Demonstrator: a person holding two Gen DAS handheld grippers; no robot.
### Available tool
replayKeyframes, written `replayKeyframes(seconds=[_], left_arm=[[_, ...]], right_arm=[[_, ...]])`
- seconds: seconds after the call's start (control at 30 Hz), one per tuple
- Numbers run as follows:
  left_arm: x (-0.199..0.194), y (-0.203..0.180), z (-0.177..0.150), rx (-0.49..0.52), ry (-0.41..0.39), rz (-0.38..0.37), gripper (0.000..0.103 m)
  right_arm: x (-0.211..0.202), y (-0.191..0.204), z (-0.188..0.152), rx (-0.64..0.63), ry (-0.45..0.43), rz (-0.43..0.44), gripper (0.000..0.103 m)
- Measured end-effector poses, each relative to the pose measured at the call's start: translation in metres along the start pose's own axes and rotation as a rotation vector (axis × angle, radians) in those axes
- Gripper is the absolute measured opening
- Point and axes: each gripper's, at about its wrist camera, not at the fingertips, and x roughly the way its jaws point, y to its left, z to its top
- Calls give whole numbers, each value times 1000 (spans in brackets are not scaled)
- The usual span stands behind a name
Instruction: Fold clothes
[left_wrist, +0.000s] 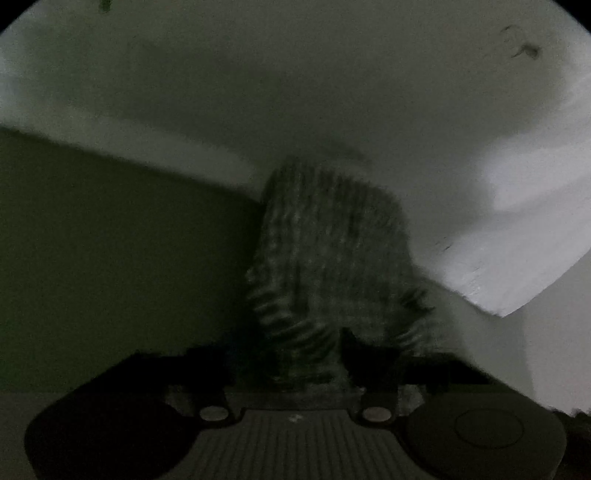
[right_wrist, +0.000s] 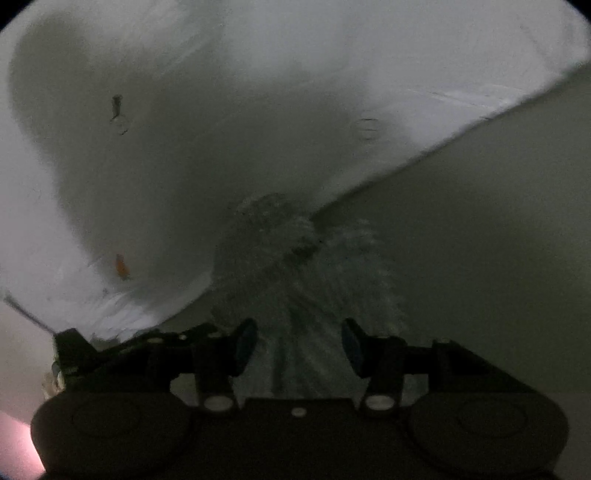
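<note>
A white garment (left_wrist: 295, 92) lies spread on an olive-green surface (left_wrist: 110, 258) in dim light. A grey striped, ribbed piece of cloth (left_wrist: 325, 251) rises from it and bunches between the fingers of my left gripper (left_wrist: 284, 354), which looks shut on it. In the right wrist view the same striped cloth (right_wrist: 280, 236) lies blurred in front of my right gripper (right_wrist: 299, 343). Its blue pads (right_wrist: 245, 343) stand apart, and the cloth beneath them is not pinched. The white garment (right_wrist: 184, 147) fills the upper left there.
The green surface (right_wrist: 480, 240) runs bare to the right of the garment's edge. A small orange mark (right_wrist: 121, 266) and a round button-like spot (right_wrist: 367, 127) sit on the white cloth. A pink glow (right_wrist: 18, 443) shows at the lower left.
</note>
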Motion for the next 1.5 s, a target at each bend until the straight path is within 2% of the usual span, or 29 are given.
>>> replayKeyframes(seconds=[0.07, 0.17, 0.3, 0.4, 0.47, 0.5, 0.53, 0.57, 0.67, 0.73, 0.83, 0.9, 1.03, 1.13, 1.27, 1.4, 1.5], left_arm=[[5, -2, 1, 42, -37, 23, 5], [13, 2, 12, 56, -49, 28, 4], [20, 9, 26, -14, -5, 10, 6], [13, -12, 26, 82, 3, 112, 18], [-3, -24, 22, 92, -5, 102, 37], [-16, -27, 18, 75, -17, 81, 44], [-30, -31, 12, 57, -32, 62, 54], [-46, -33, 3, 39, -49, 44, 60], [-90, -36, -39, -19, -48, 27, 61], [-118, -35, -83, -61, -22, 24, 62], [-152, -33, -157, -147, 48, 24, 62], [-170, -36, -209, -195, 97, 42, 62], [-213, -48, -294, -244, 45, 75, 65], [-231, -55, -328, -313, 49, 45, 65], [-242, -58, -358, -346, 60, -23, 65], [-252, -50, -373, -356, 115, -109, 64], [-255, -50, -380, -351, 175, -158, 64]], right_arm=[[-18, -5, -7, 24, -16, -23, 52], [-42, -9, -22, 57, -25, -64, 51], [-73, -21, -42, 74, -9, -108, 50], [-95, -25, -53, 83, -2, -144, 51], [-109, -28, -60, 74, 5, -166, 55], [-117, -28, -63, 61, 9, -178, 65], [-124, -28, -67, 38, 10, -194, 78], [-131, -28, -72, 14, 9, -207, 83], [-154, -33, -93, -41, 9, -230, 84], [-165, -42, -108, -36, 30, -227, 84], [-180, -59, -132, -1, 81, -169, 84], [-185, -69, -146, 14, 132, -112, 80], [-187, -81, -166, -4, 226, -27, 75], [-194, -86, -174, -19, 263, 41, 74], [-202, -96, -188, 38, 341, 142, 73], [-223, -93, -213, 23, 341, 151, 73], [-242, -99, -234, 122, 332, 160, 72]])
